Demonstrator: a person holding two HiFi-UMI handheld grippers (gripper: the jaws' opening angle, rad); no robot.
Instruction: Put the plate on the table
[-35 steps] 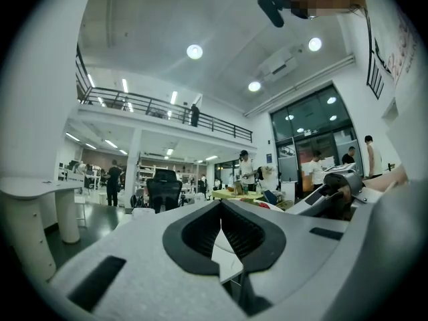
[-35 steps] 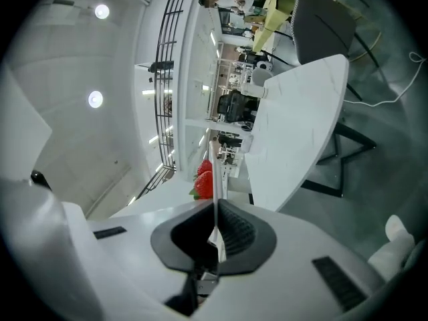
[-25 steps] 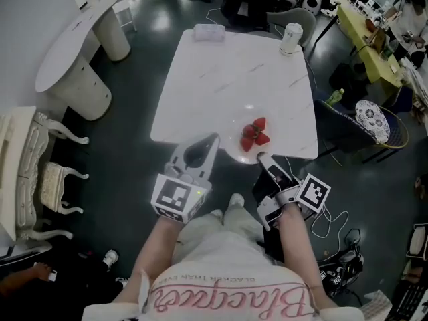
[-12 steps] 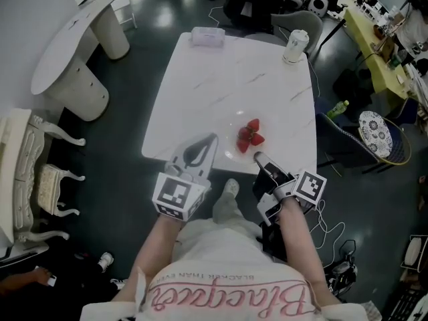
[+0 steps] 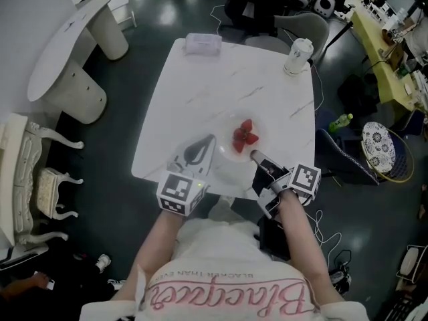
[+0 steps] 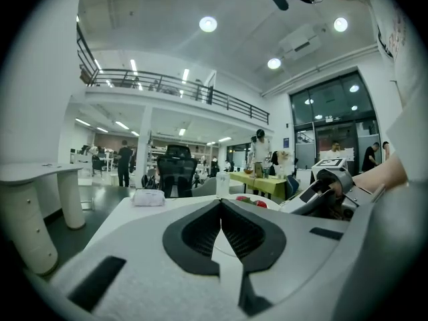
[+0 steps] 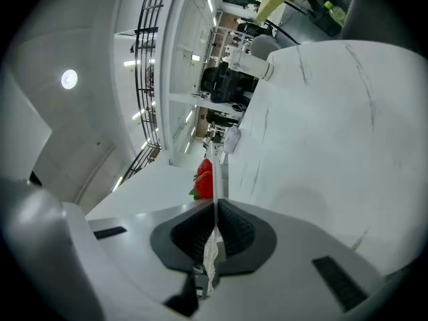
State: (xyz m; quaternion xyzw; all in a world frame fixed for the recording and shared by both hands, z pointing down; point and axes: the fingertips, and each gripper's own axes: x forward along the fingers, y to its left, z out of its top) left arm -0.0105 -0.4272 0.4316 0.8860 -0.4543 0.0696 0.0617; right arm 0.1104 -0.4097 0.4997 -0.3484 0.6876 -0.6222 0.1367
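A clear plate (image 5: 235, 158) bearing three red strawberries (image 5: 243, 136) is over the near part of the white marble table (image 5: 221, 85). Whether it touches the tabletop I cannot tell. My left gripper (image 5: 209, 143) is shut on the plate's left rim, and in the left gripper view the rim (image 6: 225, 245) runs between its closed jaws (image 6: 221, 209). My right gripper (image 5: 255, 156) is shut on the near right rim. In the right gripper view the plate (image 7: 215, 172) is seen edge-on, with the strawberries (image 7: 204, 180) just past the right gripper (image 7: 215, 209).
A lidded cup (image 5: 297, 56) stands at the table's far right corner and a tissue pack (image 5: 202, 43) at the far left. A white counter (image 5: 67, 52) and ornate chairs (image 5: 33, 172) stand to the left, a patterned-cushion chair (image 5: 380, 142) to the right.
The plate and both grippers have moved forward from the table's near edge to over its surface. Both grips are unchanged.
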